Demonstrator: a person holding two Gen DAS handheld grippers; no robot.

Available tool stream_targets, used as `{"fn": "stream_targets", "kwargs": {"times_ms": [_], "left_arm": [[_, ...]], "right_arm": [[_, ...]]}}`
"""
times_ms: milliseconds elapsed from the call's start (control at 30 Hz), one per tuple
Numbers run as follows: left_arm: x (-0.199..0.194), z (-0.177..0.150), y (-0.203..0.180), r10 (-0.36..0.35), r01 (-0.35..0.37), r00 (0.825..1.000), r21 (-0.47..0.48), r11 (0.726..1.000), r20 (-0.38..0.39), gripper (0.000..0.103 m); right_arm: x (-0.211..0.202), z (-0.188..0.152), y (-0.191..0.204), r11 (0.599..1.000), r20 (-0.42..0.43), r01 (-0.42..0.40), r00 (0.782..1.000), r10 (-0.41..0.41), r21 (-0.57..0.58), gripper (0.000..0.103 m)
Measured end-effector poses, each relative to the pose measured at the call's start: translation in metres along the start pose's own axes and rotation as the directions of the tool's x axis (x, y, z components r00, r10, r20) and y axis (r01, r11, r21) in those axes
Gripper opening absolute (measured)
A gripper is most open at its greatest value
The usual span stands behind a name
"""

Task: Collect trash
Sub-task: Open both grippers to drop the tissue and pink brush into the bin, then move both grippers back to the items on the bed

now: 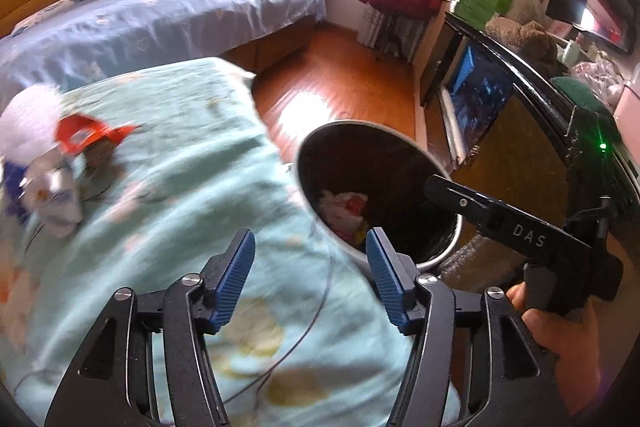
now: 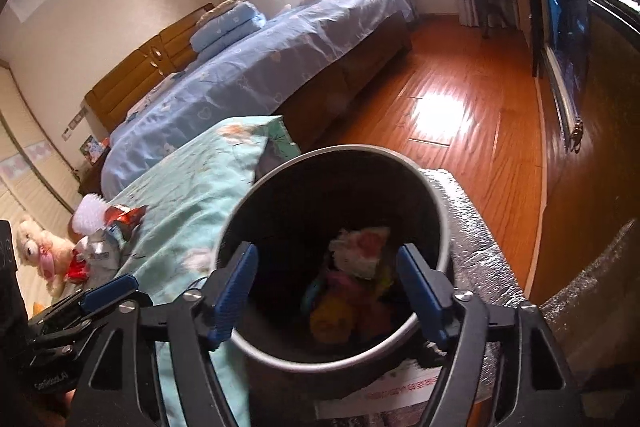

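Note:
A round bin [image 1: 404, 139] with a pale rim and dark inside stands by the teal blanket [image 1: 192, 187]; it also shows in the right wrist view [image 2: 400, 157]. Crumpled trash [image 2: 360, 251] lies in it, also seen in the left wrist view [image 1: 344, 207]. My left gripper [image 1: 310, 257] is open and empty over the blanket's edge beside the bin. My right gripper [image 2: 328, 267] is open and empty above the bin's mouth. On the blanket lie a red wrapper [image 1: 90, 133], a silver pouch [image 1: 56, 195] and a white fluffy piece [image 1: 28, 119], far left.
A bed with blue sheets [image 1: 160, 23] stands behind. The wood floor [image 2: 460, 115] runs to the right. A dark cabinet [image 1: 520, 131] with clutter on top lines the right wall. A plush toy [image 2: 40, 251] lies at far left. A silver padded mat [image 2: 480, 247] lies under the bin.

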State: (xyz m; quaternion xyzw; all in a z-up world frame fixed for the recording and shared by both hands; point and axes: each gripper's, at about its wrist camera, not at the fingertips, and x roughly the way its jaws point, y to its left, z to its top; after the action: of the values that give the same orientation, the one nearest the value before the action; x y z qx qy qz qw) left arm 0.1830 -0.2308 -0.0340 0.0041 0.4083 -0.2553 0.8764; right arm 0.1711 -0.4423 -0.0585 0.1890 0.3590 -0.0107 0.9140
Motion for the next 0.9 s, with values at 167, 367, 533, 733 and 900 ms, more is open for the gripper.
{"fn": "stream_targets", "kwargs": {"times_ms": [167,367,533,733,900], "left_arm": [[-0.015,-0.013,0.024,0.038,-0.038,0.999,-0.044,0.998,0.006,0.059],[-0.034,-0.033,0.058,0.091,-0.088,0.996,-0.118,0.989,0.016,0.062],[-0.044,-0.044,0.087,0.136,-0.132,0.991,-0.183,0.974,0.011,0.062],[-0.061,-0.06,0.125,0.188,-0.178,0.982,-0.254,0.951,0.016,0.062],[-0.07,-0.071,0.155,0.224,-0.21,0.975,-0.314,0.926,0.009,0.062]], "right_arm": [[-0.003,-0.013,0.024,0.999,-0.014,-0.036,0.999,0.036,-0.031,0.077],[-0.004,-0.027,0.056,0.994,-0.027,-0.085,0.996,0.083,-0.07,0.08],[0.002,-0.036,0.086,0.986,-0.054,-0.121,0.992,0.116,-0.113,0.08],[0.01,-0.046,0.116,0.974,-0.085,-0.161,0.985,0.149,-0.158,0.08],[0.017,-0.053,0.14,0.965,-0.107,-0.188,0.98,0.17,-0.185,0.08]]}}
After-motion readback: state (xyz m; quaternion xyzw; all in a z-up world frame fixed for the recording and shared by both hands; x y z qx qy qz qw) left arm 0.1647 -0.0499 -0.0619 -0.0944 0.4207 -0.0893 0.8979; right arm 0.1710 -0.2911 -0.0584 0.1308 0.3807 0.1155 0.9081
